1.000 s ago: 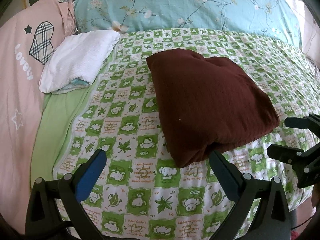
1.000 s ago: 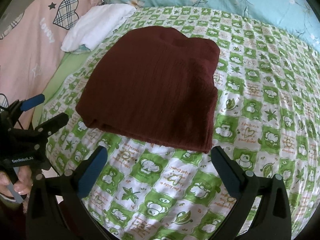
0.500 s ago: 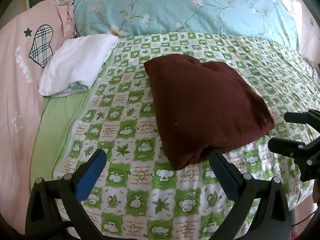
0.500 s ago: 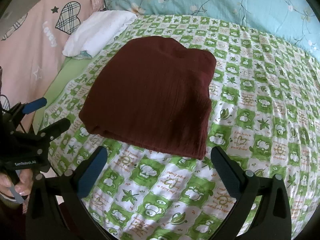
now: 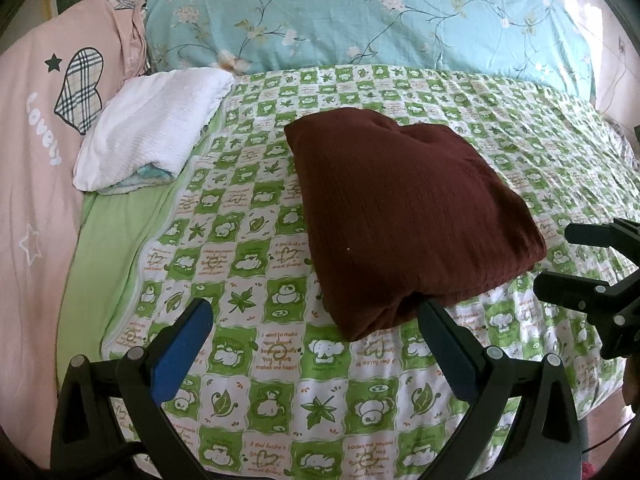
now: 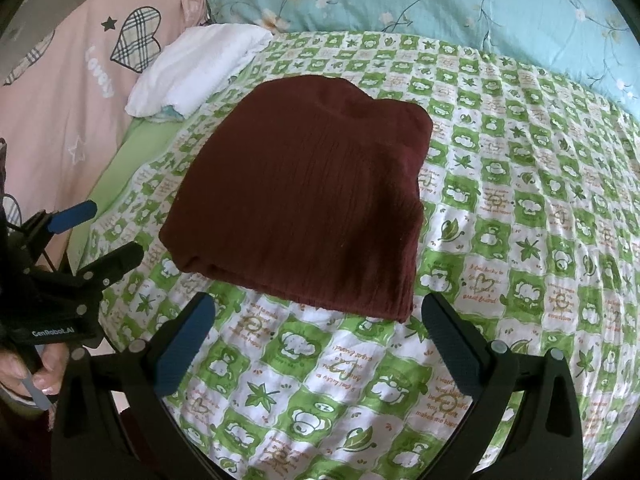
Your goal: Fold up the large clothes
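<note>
Change: since a second ago we have drawn both grippers back a little, so the folded maroon garment (image 5: 404, 216) sits slightly higher and smaller in both wrist views; its fold looks unchanged.
Garment: we see it folded into a thick rectangle, lying flat on the green checked bedspread (image 5: 248, 320), roughly mid-bed.
Left gripper: our left gripper (image 5: 316, 328) hangs above the bedspread with its fingers spread wide and nothing between them. The garment's near corner lies just ahead of the right fingertip, apart from the blue pad (image 5: 182, 348) on the other side.
Right gripper: our right gripper (image 6: 316, 328) is likewise spread wide and empty. The garment's near edge runs just beyond both fingertips, centred between them, not touching.
Each seen from the other: the right gripper shows at the right edge of the left view, the left gripper at the left edge of the right view, one on each side of the garment.
Around: a folded white towel (image 5: 152, 128) lies beyond the garment to the left, beside a pink pillow (image 5: 36, 140) and below a blue floral quilt (image 5: 360, 20).
</note>
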Demonstrator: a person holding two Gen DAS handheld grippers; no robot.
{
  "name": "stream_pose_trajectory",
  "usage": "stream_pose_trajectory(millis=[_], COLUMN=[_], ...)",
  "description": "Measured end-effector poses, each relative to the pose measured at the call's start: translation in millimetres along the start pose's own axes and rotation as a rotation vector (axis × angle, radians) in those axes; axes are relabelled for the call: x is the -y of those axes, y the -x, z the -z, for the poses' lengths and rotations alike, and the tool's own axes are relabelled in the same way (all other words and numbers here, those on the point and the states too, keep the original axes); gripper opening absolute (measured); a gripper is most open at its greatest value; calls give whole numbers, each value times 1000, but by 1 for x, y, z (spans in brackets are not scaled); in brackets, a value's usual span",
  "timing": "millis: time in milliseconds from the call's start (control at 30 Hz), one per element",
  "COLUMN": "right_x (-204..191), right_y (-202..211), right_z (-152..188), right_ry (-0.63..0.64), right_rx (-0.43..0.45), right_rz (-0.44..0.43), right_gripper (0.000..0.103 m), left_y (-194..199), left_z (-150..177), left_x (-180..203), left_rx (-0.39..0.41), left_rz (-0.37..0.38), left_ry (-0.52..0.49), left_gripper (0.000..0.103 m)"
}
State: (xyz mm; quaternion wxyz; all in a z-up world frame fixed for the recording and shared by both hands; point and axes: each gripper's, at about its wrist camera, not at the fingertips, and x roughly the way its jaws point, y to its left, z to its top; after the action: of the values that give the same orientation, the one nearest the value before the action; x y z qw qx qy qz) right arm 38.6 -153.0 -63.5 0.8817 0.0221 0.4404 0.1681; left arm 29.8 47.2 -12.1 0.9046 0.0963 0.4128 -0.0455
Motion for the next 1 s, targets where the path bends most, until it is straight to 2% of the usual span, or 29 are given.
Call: stream_pose_trajectory(millis=[1000], right_x=[-1], right_y=[0], right_z=[0], right_ry=[-3], right_rx=[2], right_rz=[2], right_gripper=[103], left_y=[-2], left_z=[-2], left_x=[3], left_rx=[1], left_rz=[-1], left_ry=[-4], left_gripper=[103])
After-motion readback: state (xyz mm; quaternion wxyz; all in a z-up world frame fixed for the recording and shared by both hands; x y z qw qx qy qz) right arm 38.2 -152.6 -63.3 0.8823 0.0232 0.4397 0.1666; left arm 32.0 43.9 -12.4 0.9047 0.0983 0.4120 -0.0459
